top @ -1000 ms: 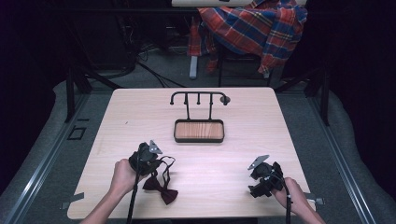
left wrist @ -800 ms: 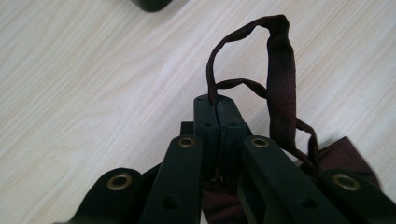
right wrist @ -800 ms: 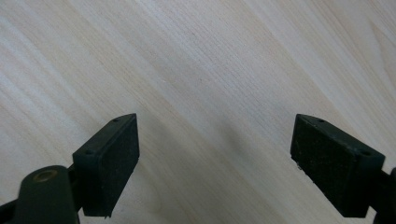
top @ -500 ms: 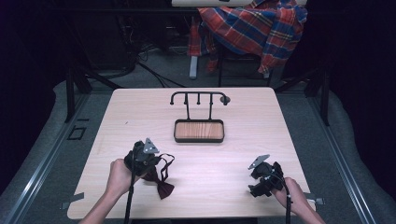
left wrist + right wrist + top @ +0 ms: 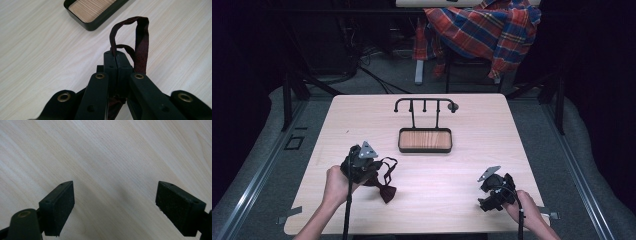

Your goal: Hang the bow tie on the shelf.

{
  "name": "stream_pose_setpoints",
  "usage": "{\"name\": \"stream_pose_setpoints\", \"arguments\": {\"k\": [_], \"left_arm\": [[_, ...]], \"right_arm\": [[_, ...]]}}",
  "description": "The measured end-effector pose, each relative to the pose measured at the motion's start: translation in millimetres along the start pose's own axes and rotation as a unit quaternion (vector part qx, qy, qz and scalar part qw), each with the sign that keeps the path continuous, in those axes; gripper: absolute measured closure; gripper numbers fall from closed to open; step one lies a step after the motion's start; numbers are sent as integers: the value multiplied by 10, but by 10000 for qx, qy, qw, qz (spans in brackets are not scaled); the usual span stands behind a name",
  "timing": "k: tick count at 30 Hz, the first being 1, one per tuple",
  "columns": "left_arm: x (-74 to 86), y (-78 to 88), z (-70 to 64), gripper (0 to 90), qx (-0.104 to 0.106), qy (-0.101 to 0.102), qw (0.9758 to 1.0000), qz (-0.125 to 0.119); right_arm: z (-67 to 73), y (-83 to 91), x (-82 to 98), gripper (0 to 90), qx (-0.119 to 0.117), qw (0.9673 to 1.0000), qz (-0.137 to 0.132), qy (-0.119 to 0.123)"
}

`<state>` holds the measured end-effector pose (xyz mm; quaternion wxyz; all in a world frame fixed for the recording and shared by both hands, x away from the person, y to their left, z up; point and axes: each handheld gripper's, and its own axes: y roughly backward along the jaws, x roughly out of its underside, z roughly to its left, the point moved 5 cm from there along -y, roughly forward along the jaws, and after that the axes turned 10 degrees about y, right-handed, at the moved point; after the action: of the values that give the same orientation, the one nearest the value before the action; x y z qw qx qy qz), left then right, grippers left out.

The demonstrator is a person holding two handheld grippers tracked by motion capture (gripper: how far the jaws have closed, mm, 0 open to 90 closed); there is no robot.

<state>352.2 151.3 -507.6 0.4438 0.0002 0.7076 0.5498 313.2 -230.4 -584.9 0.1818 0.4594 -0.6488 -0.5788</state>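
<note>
The left gripper (image 5: pixel 116 56) pinches the thin strap of a dark red cloth bow tie (image 5: pixel 384 186), which dangles over the pale wooden table (image 5: pixel 472 125). It looks soft, light and floppy. The right gripper (image 5: pixel 122 197) is wide open, holding nothing.

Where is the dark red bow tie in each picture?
High view: the bow tie hangs at lower left from the left gripper, its bow end near the table.
Left gripper view: its strap loops up from the shut jaws, centre.
Right gripper view: bare table wood between open jaws of the right gripper.
Shared landmark: the black wooden-bottomed tray, also top centre in the left gripper view.
</note>
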Motion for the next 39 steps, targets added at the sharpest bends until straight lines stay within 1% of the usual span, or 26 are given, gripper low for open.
{"name": "stream_pose_setpoints", "arguments": {"k": [2,4,6,7,9,10,11,13,14,17,18,23,26,27,28,32,36,39], "left_arm": [[-10,16,12,891,-16,2,10000,-14],[-16,24,22,891,-21,16,10000,-26],[-24,31,34,891,-44,16,10000,-34],[-29,34,37,891,-46,35,10000,-39],[-43,43,45,891,-65,25,10000,-47],[-50,47,46,891,-66,33,10000,-52],[-59,51,49,891,-76,26,10000,-58],[-77,56,46,890,-77,18,9999,-73],[-85,60,44,891,-82,14,9999,-77],[-111,73,56,890,-128,-1,9999,-89],[-119,78,59,890,-116,16,9999,-93],[-155,96,97,890,-187,57,9997,-127],[-184,106,114,890,-196,54,9997,-139],[-197,111,118,890,-190,61,9997,-150],[-207,116,121,890,-186,54,9997,-153],[-292,139,133,890,-247,28,9995,-202],[-387,157,142,890,-273,-16,9993,-238],[-462,164,147,890,-297,-48,9993,-231]], "right_arm": [[-2,-2,1,152,22,10000,32,31],[8,-7,-11,152,6,10000,-27,-3],[14,-7,-13,152,7,10000,-21,8],[14,0,-10,152,43,10000,28,43],[12,4,-8,152,55,10000,43,60],[16,-3,-8,152,34,10000,-6,30],[13,3,-7,152,48,10000,19,38],[16,-6,-9,152,-1,10000,-15,12],[11,-5,-5,152,26,10000,31,42],[20,-3,-7,152,27,10000,37,51],[20,-2,-7,152,21,10000,35,60],[22,-3,-6,152,17,10000,29,63],[23,-7,-8,152,19,10000,28,54],[28,-15,-10,152,-8,10000,-10,27],[26,-11,-9,152,2,10000,35,61],[35,-18,-12,152,-27,10000,46,54],[28,-14,-10,152,1,10000,56,69],[33,-19,-13,152,-21,10000,5,66]]}}
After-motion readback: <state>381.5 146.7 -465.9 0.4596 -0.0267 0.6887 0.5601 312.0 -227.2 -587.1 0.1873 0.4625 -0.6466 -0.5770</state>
